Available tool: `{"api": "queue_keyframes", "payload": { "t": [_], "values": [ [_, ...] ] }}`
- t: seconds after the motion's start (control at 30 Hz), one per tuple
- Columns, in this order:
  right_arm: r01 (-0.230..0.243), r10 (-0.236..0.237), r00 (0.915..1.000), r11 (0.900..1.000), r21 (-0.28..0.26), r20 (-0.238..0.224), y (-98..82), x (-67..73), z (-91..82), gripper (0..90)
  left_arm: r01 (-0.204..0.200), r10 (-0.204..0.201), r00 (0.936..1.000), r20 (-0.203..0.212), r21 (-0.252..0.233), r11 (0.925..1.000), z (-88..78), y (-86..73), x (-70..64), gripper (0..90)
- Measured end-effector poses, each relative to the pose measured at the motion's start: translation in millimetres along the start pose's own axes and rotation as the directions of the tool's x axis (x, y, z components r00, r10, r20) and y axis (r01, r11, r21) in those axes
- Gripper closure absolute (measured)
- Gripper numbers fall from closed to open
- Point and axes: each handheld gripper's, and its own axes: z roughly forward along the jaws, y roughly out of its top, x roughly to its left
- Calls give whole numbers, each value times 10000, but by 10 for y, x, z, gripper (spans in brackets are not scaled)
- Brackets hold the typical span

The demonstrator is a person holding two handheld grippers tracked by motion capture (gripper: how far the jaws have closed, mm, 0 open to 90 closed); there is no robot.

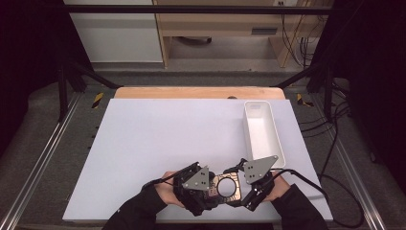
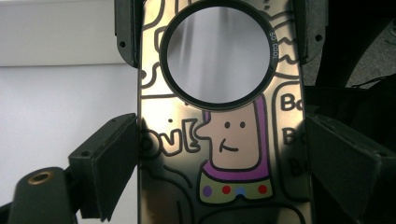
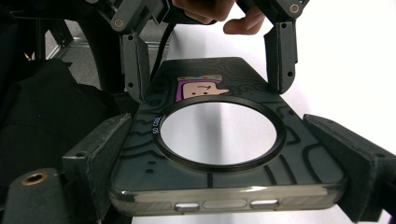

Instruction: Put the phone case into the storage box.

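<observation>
High view shows your left gripper (image 1: 207, 183) and right gripper (image 1: 249, 181) both clamped on the phone case (image 1: 225, 186), which spans the gap between them above the table (image 1: 158, 143). Keep both squeezes even and avoid twisting; the white bin (image 1: 279, 139) sits beyond your right gripper.
</observation>
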Motion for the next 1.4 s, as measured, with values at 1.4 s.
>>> {"api": "queue_keyframes", "payload": {
  "t": [1.4],
  "values": [
    [-13, -45, 9985, 9945, 1044, 555, 253, -50, -242, 122, 1490, -1436, 9872, -689, 808, 9855, -235, -171, 110, 0]
  ]
}}
